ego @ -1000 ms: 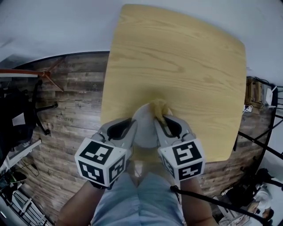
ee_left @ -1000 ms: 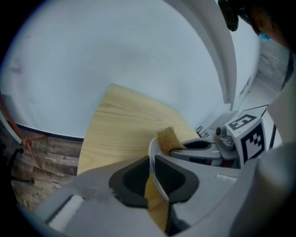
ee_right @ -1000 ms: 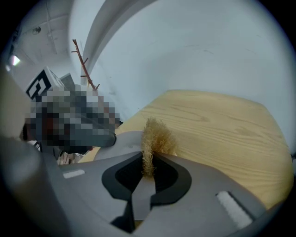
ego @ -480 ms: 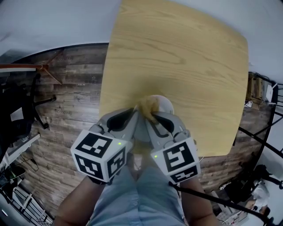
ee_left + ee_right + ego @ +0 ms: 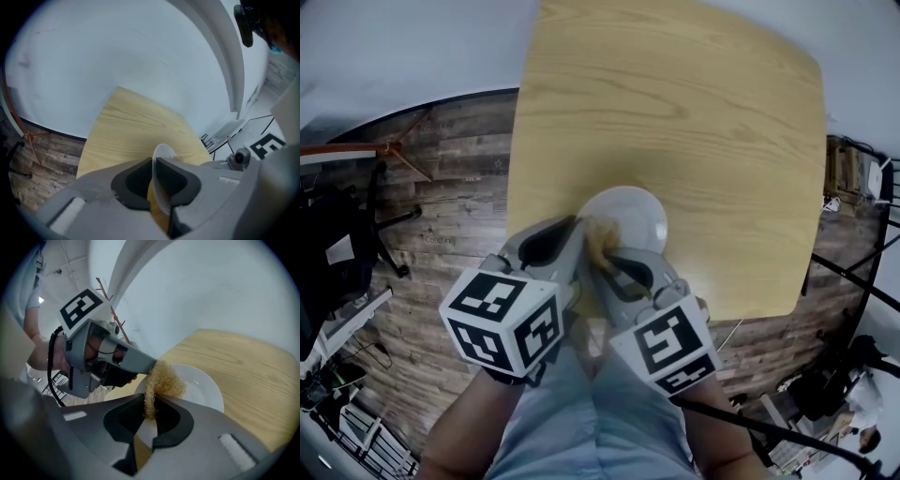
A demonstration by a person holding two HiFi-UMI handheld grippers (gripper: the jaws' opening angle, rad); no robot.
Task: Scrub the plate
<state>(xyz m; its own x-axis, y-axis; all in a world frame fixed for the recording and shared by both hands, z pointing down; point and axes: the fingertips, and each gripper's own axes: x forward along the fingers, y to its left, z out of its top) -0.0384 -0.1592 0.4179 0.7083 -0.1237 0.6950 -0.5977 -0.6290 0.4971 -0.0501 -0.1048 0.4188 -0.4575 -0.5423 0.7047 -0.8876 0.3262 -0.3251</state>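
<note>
A white plate (image 5: 636,214) rests on the pale wooden table (image 5: 675,103) near its front edge. My left gripper (image 5: 575,247) is shut on the plate's near left rim, and its jaws have just been closing on that rim. In the left gripper view the plate (image 5: 165,151) stands edge-on between the pads of the left gripper (image 5: 154,164). My right gripper (image 5: 615,262) is shut on a golden fibrous scrubber (image 5: 600,232). The scrubber (image 5: 162,379) presses on the plate (image 5: 204,391) at its left side, beside the left gripper (image 5: 143,367). The right gripper's (image 5: 150,405) jaws pinch the scrubber's lower end.
The table's front edge (image 5: 712,314) lies just beyond my hands, above the person's light trousers (image 5: 600,412). A wood-plank floor (image 5: 441,216) surrounds the table. A black chair (image 5: 342,234) stands at the left, with cables and stands (image 5: 853,281) at the right.
The right gripper has dragged the scrubber leftward across the plate, from its far right part to its left side. More of the plate now shows beyond the grippers. The left gripper stayed on the rim.
</note>
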